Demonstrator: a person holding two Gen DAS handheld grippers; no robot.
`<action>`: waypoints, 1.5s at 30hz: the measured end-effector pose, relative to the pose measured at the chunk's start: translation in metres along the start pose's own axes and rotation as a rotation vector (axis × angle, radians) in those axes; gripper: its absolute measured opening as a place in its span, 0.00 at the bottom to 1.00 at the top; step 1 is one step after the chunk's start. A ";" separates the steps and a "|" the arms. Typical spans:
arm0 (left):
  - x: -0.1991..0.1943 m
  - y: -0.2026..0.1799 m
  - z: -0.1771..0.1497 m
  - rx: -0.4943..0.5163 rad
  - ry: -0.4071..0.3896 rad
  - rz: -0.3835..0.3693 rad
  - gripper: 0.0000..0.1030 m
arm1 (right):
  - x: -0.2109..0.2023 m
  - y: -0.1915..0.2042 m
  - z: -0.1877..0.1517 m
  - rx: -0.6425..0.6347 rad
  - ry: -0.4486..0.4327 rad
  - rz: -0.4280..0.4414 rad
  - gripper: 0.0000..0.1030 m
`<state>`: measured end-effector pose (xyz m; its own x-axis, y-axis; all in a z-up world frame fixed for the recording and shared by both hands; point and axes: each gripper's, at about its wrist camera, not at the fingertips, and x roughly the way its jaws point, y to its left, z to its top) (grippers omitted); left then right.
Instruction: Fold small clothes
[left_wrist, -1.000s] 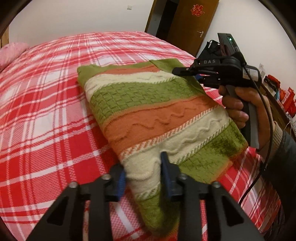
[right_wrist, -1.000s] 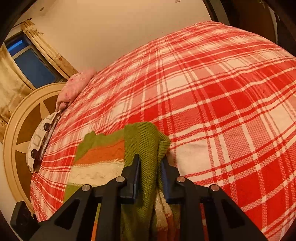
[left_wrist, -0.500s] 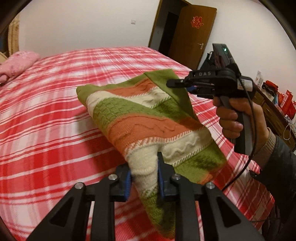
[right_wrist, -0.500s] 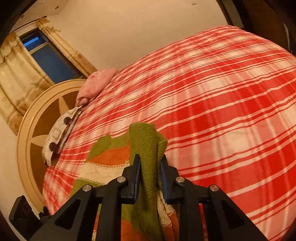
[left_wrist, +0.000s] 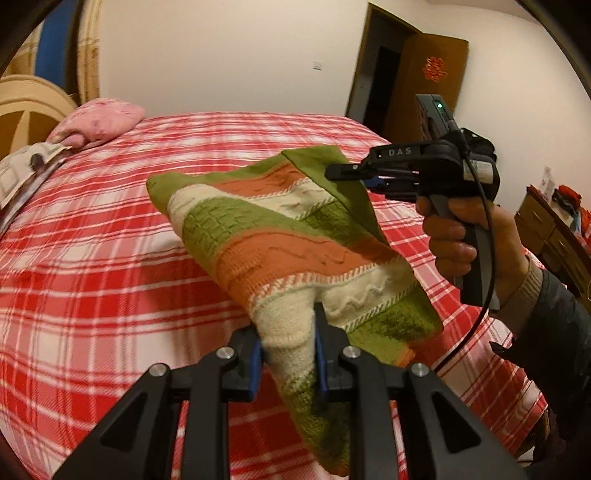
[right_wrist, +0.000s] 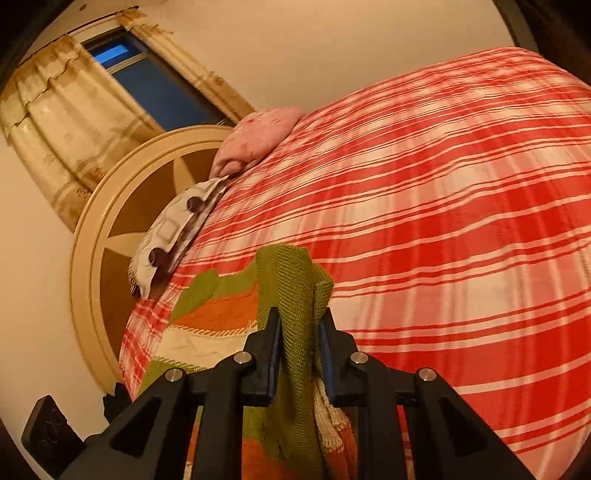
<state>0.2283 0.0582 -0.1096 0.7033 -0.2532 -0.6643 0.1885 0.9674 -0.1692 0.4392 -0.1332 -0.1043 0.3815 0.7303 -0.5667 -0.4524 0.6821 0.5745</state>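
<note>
Above the red-and-white plaid bedspread (left_wrist: 92, 266), I hold the green, orange and cream striped knitted sweater (left_wrist: 280, 236) lifted clear of the bed, slung between both tools. Left: my left gripper (left_wrist: 288, 350) has its jaws closed on a bunched cream-and-green edge; the knit hangs loose below it. Right: my right gripper (right_wrist: 299, 347) clamps a folded green edge of the same sweater. Risks, as I judge them: the thick, stretchy knit may creep out of either pinch under its own weight; uneven lowering would skew the fold; the dangling lower part may tuck under and crease on landing.
</note>
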 end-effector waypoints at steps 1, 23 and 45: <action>0.000 0.002 0.000 -0.007 -0.001 0.004 0.23 | 0.004 0.006 -0.001 -0.005 0.007 0.007 0.18; -0.050 0.044 -0.039 -0.139 -0.017 0.065 0.23 | 0.076 0.077 -0.026 -0.068 0.125 0.076 0.18; -0.052 0.084 -0.081 -0.216 0.038 0.106 0.23 | 0.142 0.111 -0.054 -0.096 0.237 0.083 0.18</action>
<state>0.1522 0.1531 -0.1478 0.6843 -0.1540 -0.7127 -0.0388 0.9684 -0.2465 0.3993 0.0438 -0.1529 0.1458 0.7466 -0.6491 -0.5525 0.6057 0.5726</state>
